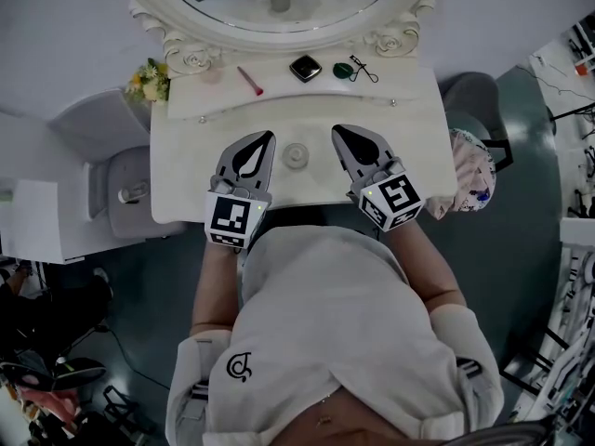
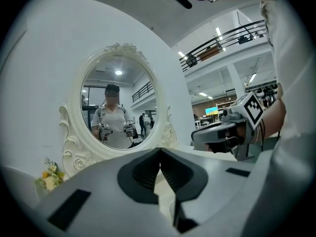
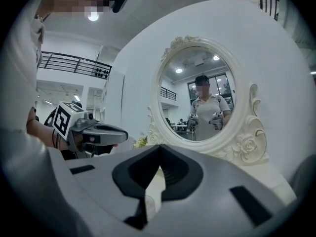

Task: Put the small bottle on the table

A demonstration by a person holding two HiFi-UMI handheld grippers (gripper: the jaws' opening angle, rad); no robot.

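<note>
A small pale round bottle stands upright on the white dressing table, seen from above. It sits between my two grippers and touches neither. My left gripper lies to its left, jaws shut with nothing in them. To the bottle's right, my right gripper is shut and empty too. In the left gripper view the shut jaws point at the oval mirror, and the right gripper shows at the right. The right gripper view shows its shut jaws and the left gripper.
At the table's back lie a pink stick, a black compact, a green piece and an eyelash curler. Flowers stand at the back left corner. A grey seat is left of the table, a patterned cloth thing right.
</note>
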